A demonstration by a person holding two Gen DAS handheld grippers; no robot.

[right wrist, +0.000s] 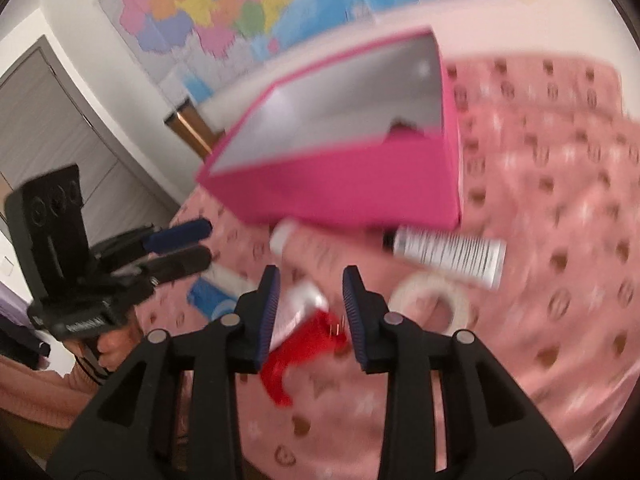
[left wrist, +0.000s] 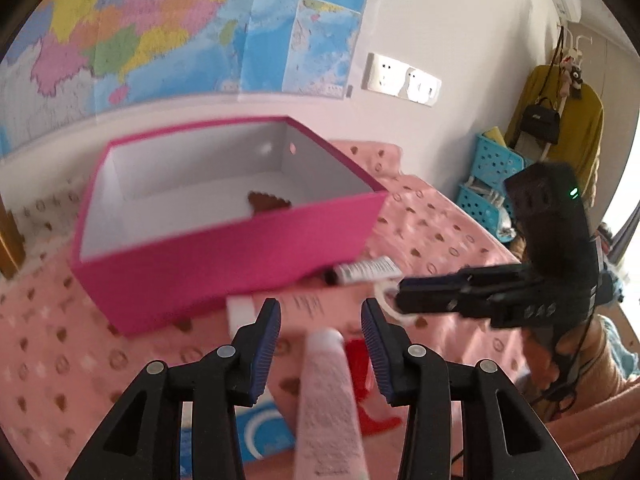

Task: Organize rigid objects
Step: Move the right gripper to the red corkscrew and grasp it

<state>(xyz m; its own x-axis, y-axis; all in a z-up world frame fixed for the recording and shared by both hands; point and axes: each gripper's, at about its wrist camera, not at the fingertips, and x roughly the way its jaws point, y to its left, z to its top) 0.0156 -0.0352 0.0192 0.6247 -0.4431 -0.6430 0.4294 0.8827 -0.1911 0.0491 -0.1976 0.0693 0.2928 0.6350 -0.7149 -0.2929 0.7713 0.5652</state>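
Note:
An open pink box (left wrist: 224, 264) (right wrist: 340, 184) with grey inner walls stands on the pink patterned cloth (left wrist: 60, 360), a small brown thing (left wrist: 267, 201) on its floor. In front of it lie a pink tube (right wrist: 310, 254), a white barcoded tube (left wrist: 366, 270) (right wrist: 448, 256), a tape roll (right wrist: 432, 304), a red piece (left wrist: 362, 364) (right wrist: 296, 356) and a blue item (left wrist: 260, 428) (right wrist: 210, 300). My left gripper (left wrist: 321, 308) (right wrist: 209, 240) is open, with a pale pink tube (left wrist: 328, 384) lying loose between its fingers. My right gripper (right wrist: 311, 276) (left wrist: 400, 292) is open above the red piece.
A wall with a coloured map (left wrist: 140, 32) stands close behind the box. Blue baskets (left wrist: 492, 176) and a yellow garment with a black bag (left wrist: 560, 120) stand at the far right. A grey door (right wrist: 52, 128) is at the left. Both views are motion-blurred.

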